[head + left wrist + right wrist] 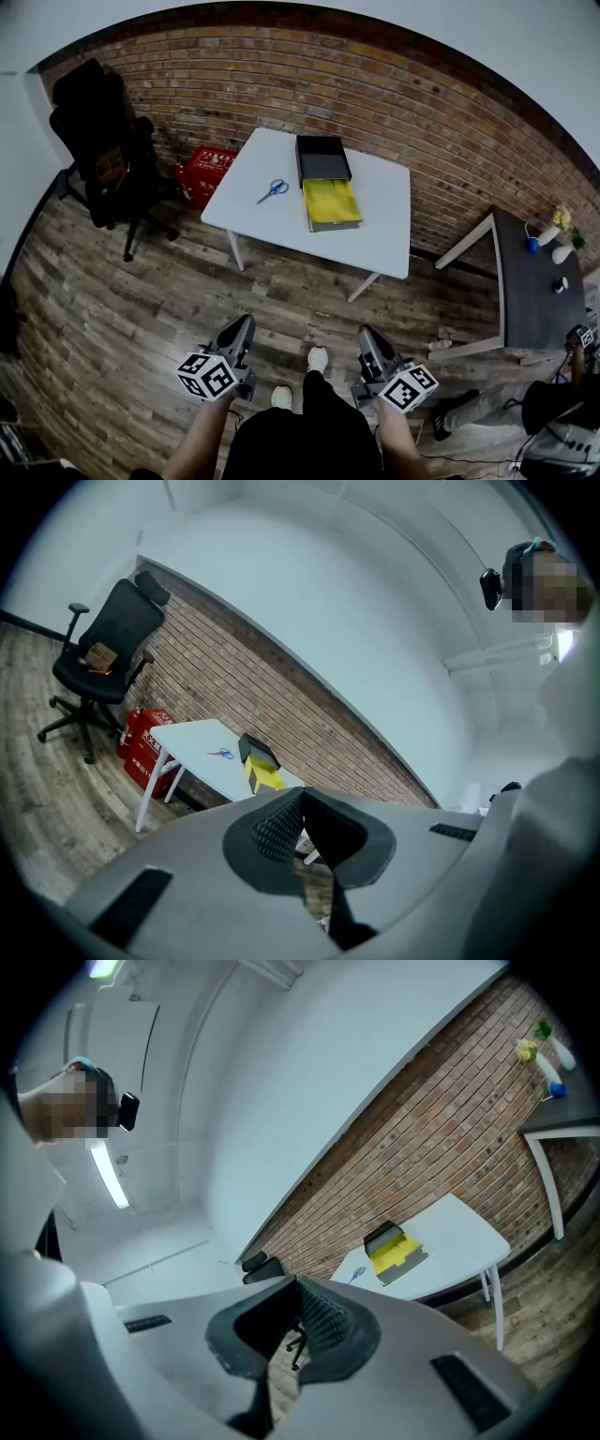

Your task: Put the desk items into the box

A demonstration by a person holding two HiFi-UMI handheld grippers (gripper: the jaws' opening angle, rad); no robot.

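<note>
One white surface [384, 225], open floor [141, 309] before its near edge, one scissors [273, 190] by the left edge, one box [330, 202] from centre to far edge, left claw [246, 323] and right claw [364, 333] well short, both pinched closed, empty.

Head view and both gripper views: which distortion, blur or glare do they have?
Head view: strong fisheye, the brick wall curves, the corners are dark, the white table is sharp. Left gripper view: tilted, even light, no glare. Right gripper view: tilted, the ceiling light glares.
</note>
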